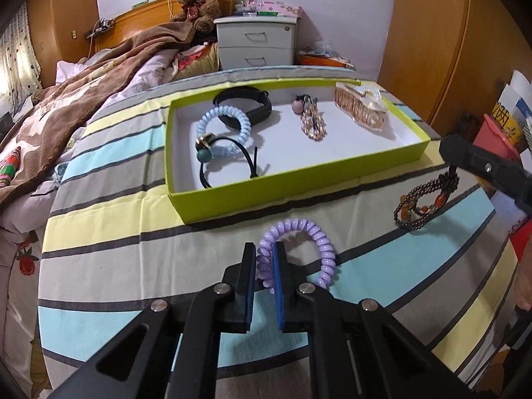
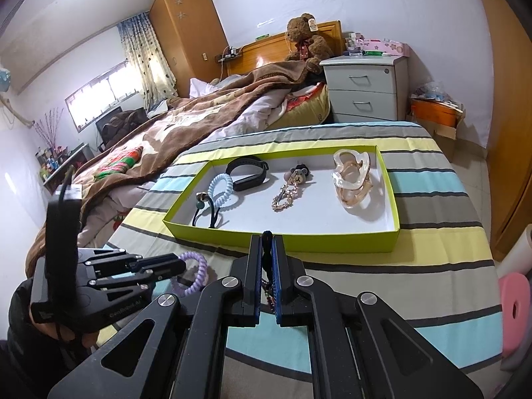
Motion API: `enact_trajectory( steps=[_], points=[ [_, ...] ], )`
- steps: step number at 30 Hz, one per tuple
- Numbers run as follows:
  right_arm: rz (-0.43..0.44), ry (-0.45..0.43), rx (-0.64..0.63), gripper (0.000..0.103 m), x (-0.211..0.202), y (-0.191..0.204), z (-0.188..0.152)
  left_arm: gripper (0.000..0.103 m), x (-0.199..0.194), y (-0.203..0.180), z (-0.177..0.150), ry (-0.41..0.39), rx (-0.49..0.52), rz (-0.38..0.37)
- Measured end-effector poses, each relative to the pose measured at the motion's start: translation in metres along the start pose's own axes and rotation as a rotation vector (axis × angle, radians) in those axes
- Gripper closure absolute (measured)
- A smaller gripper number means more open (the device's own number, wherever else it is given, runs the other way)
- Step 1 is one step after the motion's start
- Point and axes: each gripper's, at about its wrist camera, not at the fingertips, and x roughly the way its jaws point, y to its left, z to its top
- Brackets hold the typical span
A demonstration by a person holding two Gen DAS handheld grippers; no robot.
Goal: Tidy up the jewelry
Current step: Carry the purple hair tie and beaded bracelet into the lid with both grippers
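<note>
- Left wrist view: the left gripper (image 1: 265, 252) is clamping its jaws on the near-left side of the purple coil hair tie (image 1: 297, 252), which is lying on the striped sheet (image 1: 109, 256) just in front of the green box (image 1: 282, 183); the rest of the coil is curving away to the right of the fingers.
- The box is holding a blue coil tie (image 1: 222, 123), a black band (image 1: 244, 106), a black hair tie with a bead (image 1: 212, 163), a gold chain piece (image 1: 312, 119) and a clear amber hair claw (image 1: 360, 106), all lying apart on its white floor.
- At the right edge, the right gripper (image 1: 449, 151) is coming in over the top end of the dark beaded bracelet (image 1: 425, 202), whose loop is lying on the sheet, well to the right of the purple tie; the grip itself is not showing from here.
- Right wrist view: the right gripper (image 2: 267, 236) is standing shut on the dark beaded bracelet (image 2: 267, 282), a strand of which is running up between the blue pads; the loop on the sheet is hidden by the fingers here.
- The left gripper (image 2: 181, 264) is appearing at lower left, side on, its tips sitting at the purple coil hair tie (image 2: 194, 272).
- Only this view is showing the green box (image 2: 282, 242) from its right-hand end.
</note>
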Motion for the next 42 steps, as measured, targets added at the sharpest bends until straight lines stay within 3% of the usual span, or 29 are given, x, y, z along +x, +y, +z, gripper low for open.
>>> enact_trajectory(
  steps=[24,42],
  points=[
    [-0.014,-0.075,-0.031,0.098,-0.024,0.011,0.024,0.093,-0.046,0.005,0.024,-0.131,-0.038,-0.015],
    [-0.040,-0.108,-0.053,0.098,-0.016,-0.002,0.069,0.093,-0.045,0.005,0.080,-0.182,-0.059,-0.080]
  ],
)
